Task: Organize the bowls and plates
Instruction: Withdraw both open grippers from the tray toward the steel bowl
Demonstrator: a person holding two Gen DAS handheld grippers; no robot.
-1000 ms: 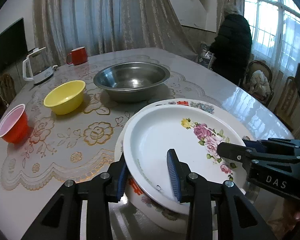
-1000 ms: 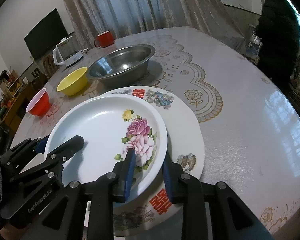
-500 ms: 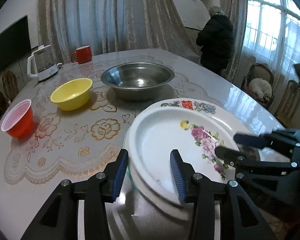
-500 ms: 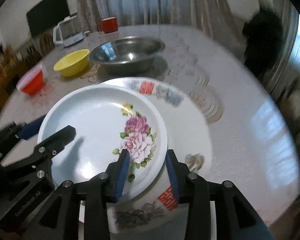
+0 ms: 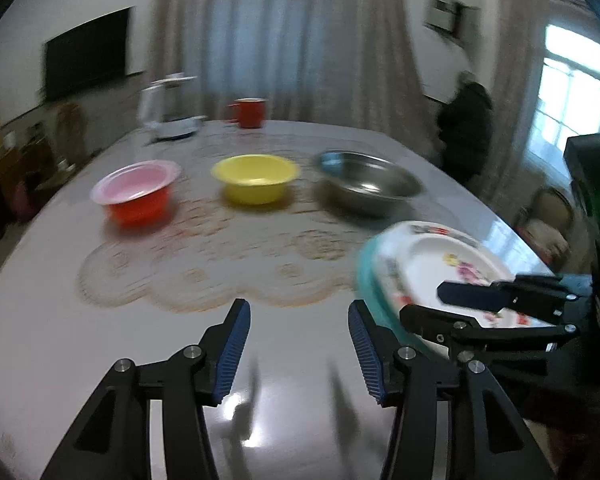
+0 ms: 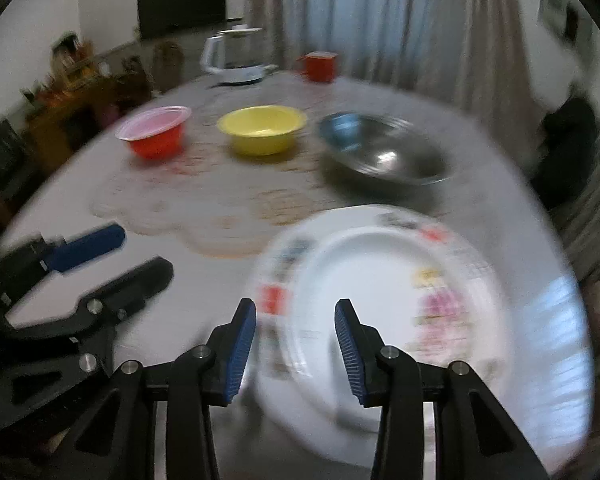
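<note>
On the far left of the surface (image 5: 40,340), the red bowl (image 5: 137,192) is seen standing upright, with the yellow bowl (image 5: 256,178) just beside it to the right and the steel bowl (image 5: 370,188) next in the same row. Behind them a white kettle (image 6: 236,58) and a red mug (image 5: 250,113) are set near the far edge. Nearer, toward the right, the plate stack (image 5: 428,258) is found lying flat: a flowered plate nested on a wider patterned one, with what looks like a teal rim under both, though blur prevents certainty.

The left tongs (image 5: 298,344) are held over bare surface, just left of the stack's near edge. Their jaws are opening and stand moderately apart, with nothing between them; only the right finger is close to the stack's rim. The right tongs (image 6: 295,342) are pointed at the near-left rim of the stack. Their jaws are also opening, and the plate rim is seen in the gap, but no pad appears pressed on it, so the plates are judged released.

The coming move is judged to turn on the bowls. They lie ahead and to the left of both tongs, in a line running left to right across the surface, well apart from the stack. The left tongs are the nearer to the red and yellow bowls; the steel bowl lies more toward the right tongs.
</note>
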